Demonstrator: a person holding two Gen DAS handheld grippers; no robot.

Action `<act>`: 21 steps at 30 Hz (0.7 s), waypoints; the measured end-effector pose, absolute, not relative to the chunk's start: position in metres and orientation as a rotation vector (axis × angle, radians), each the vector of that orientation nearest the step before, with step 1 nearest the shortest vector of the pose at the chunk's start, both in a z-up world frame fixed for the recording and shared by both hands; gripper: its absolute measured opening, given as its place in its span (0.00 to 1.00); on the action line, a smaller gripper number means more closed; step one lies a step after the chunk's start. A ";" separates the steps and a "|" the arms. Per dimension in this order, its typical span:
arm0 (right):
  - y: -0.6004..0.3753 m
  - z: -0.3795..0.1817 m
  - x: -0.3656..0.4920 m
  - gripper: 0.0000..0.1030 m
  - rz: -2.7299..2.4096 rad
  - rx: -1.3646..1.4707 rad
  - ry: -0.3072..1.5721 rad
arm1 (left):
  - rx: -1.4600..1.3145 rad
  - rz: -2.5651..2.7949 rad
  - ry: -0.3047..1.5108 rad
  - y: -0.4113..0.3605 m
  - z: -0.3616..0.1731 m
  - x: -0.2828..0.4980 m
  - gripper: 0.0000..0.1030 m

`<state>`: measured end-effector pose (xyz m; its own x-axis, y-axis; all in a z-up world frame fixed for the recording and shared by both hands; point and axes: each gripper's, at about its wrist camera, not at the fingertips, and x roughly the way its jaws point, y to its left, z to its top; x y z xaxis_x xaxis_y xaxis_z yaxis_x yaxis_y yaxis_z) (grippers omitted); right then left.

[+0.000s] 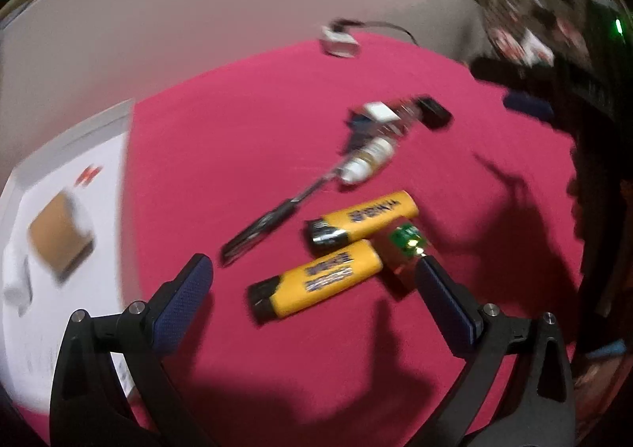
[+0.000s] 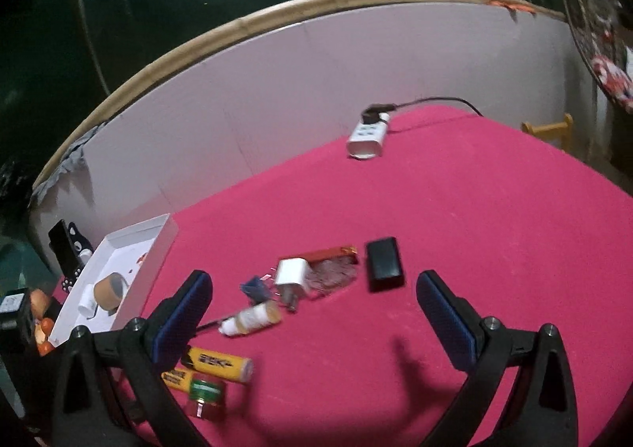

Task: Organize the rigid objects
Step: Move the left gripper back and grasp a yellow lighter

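Observation:
Two yellow lighters lie on the pink cloth: the near one [image 1: 316,282] sits between the fingers of my open, empty left gripper [image 1: 312,280], the far one [image 1: 366,219] just behind it. A small red and green part [image 1: 403,249] touches them. A black pen [image 1: 261,227], a small white bottle [image 1: 366,162], a white charger plug [image 2: 290,272] and a black box [image 2: 383,263] lie beyond. My right gripper [image 2: 312,312] is open and empty, above the bottle [image 2: 251,318] and the plug. The lighters also show in the right wrist view [image 2: 219,362].
A white tray [image 2: 158,249] at the left holds a brown cylinder [image 2: 108,288] and a small white item. A white power strip [image 2: 366,136] with a black cable lies at the far edge. A white board [image 2: 277,90] backs the table. Small items stand left of the tray.

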<state>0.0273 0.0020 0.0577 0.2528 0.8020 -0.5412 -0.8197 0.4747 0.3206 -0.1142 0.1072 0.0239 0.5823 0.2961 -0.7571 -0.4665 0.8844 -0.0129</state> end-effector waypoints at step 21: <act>0.011 0.029 -0.002 0.99 1.347 -0.239 0.833 | -0.190 0.378 0.943 0.092 0.010 -0.102 0.51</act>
<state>-0.0023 0.0113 0.0287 -0.0080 0.7607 -0.6490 -0.9208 0.2475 0.3015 -0.1020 0.0920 0.0096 0.5283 0.2323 -0.8167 -0.3958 0.9183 0.0052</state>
